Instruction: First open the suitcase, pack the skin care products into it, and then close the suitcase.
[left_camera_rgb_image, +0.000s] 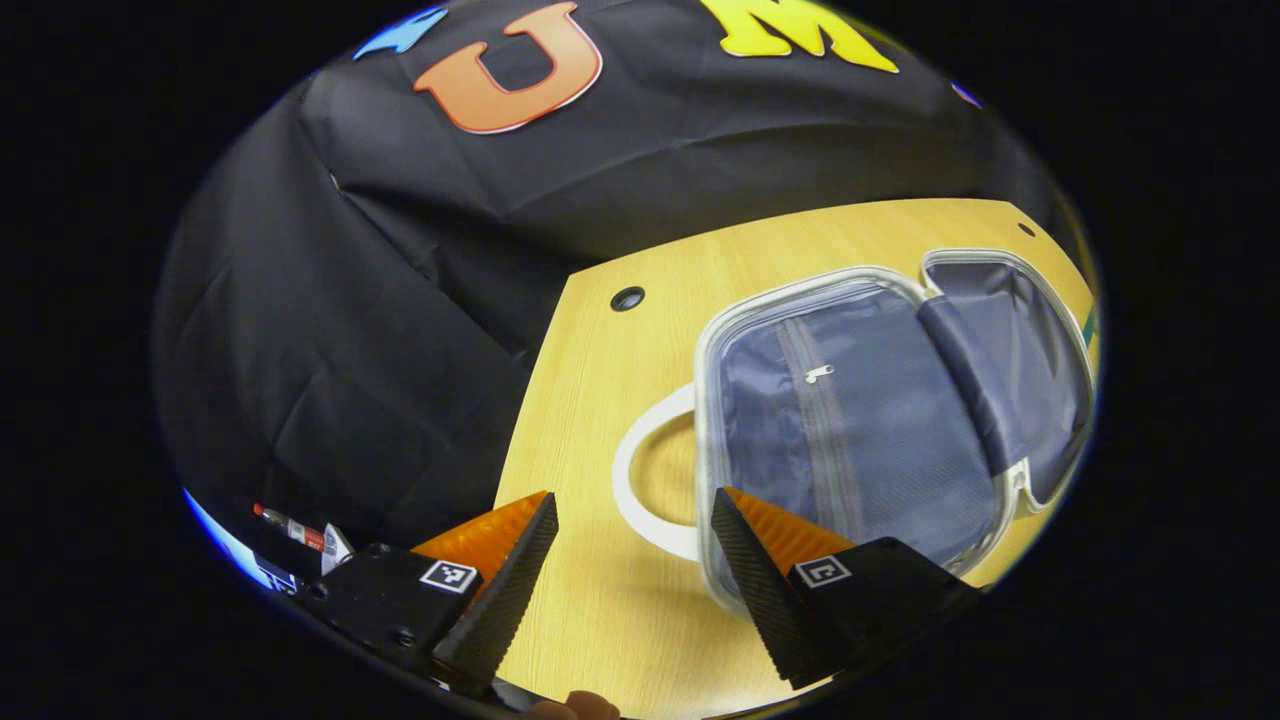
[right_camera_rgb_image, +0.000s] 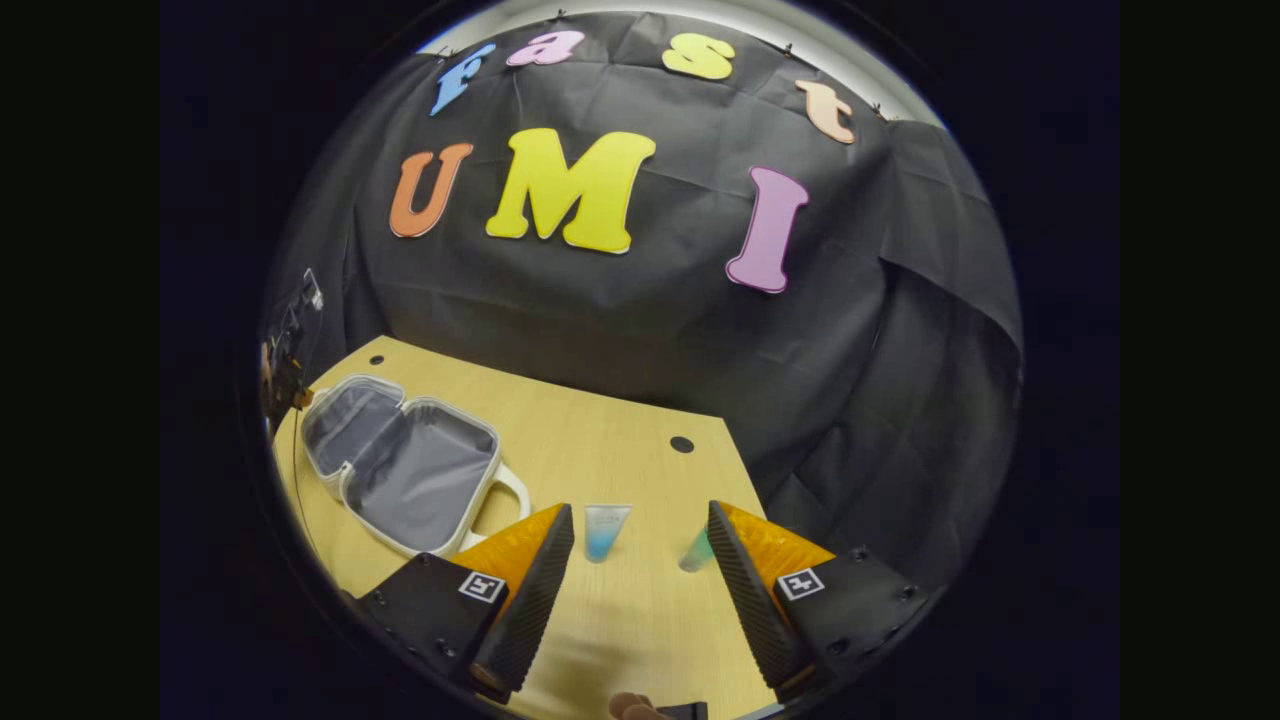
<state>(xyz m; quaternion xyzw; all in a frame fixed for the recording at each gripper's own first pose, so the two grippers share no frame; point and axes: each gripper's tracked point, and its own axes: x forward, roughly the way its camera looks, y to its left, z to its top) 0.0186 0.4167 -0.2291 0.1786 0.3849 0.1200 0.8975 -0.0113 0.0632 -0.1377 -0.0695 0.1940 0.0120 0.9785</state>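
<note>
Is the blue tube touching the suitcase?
Apart. In the right gripper view, bare table separates the blue tube from the open suitcase.

I see a pale wooden surface (right_camera_rgb_image: 600, 440) carrying the opened suitcase (right_camera_rgb_image: 405, 465), a blue tube (right_camera_rgb_image: 605, 530) and, near it, a green tube (right_camera_rgb_image: 697, 552).

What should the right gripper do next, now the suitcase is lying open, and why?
Probably ease the right gripper forward onto the blue tube. The suitcase lies open with nothing visible inside, both tubes stand on the table, and the open jaws already frame the blue one.
</note>
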